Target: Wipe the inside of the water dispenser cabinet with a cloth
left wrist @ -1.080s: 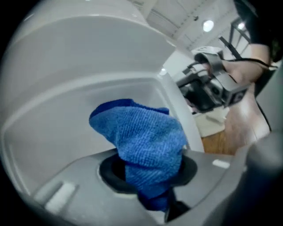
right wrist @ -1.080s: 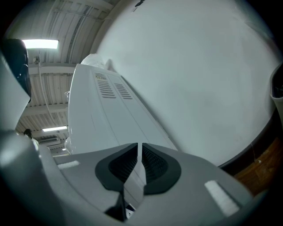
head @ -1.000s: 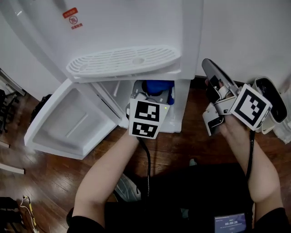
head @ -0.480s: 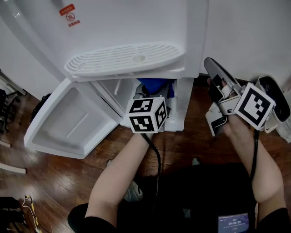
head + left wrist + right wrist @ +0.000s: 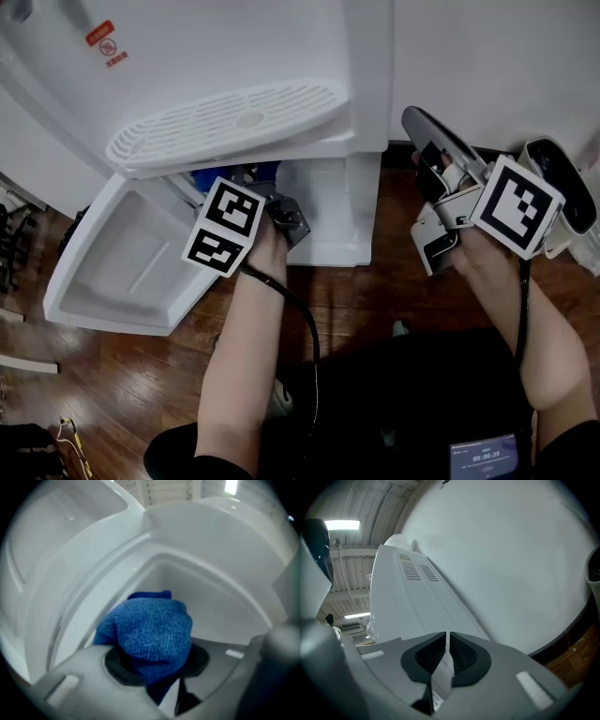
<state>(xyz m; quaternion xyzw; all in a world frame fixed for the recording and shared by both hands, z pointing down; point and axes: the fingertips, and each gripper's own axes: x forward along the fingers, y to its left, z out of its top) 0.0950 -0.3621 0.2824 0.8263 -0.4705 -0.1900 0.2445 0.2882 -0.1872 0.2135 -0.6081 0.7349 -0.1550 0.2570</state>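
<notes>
The white water dispenser [image 5: 234, 56] stands with its lower cabinet door [image 5: 122, 272] swung open to the left. My left gripper [image 5: 267, 202] reaches level into the cabinet opening under the drip tray, and its tips are hidden there in the head view. In the left gripper view my left gripper [image 5: 154, 665] is shut on a bunched blue cloth [image 5: 150, 630], with the cloth close to the cabinet's white inner wall [image 5: 215, 606]. A bit of blue cloth [image 5: 208, 176] shows past the marker cube. My right gripper [image 5: 422, 141] hangs shut and empty to the dispenser's right, and again my right gripper [image 5: 446, 653] faces the dispenser's side.
The slotted drip tray [image 5: 225, 122] overhangs the cabinet opening. The open door juts over the wooden floor [image 5: 356, 300] on the left. A white wall [image 5: 487, 66] with a dark baseboard runs behind on the right. A cable [image 5: 305, 328] trails from the left gripper.
My left gripper has swept leftward inside the cabinet opening with the cloth and rolled, so its marker cube shows other faces. The right gripper has stayed where it was.
</notes>
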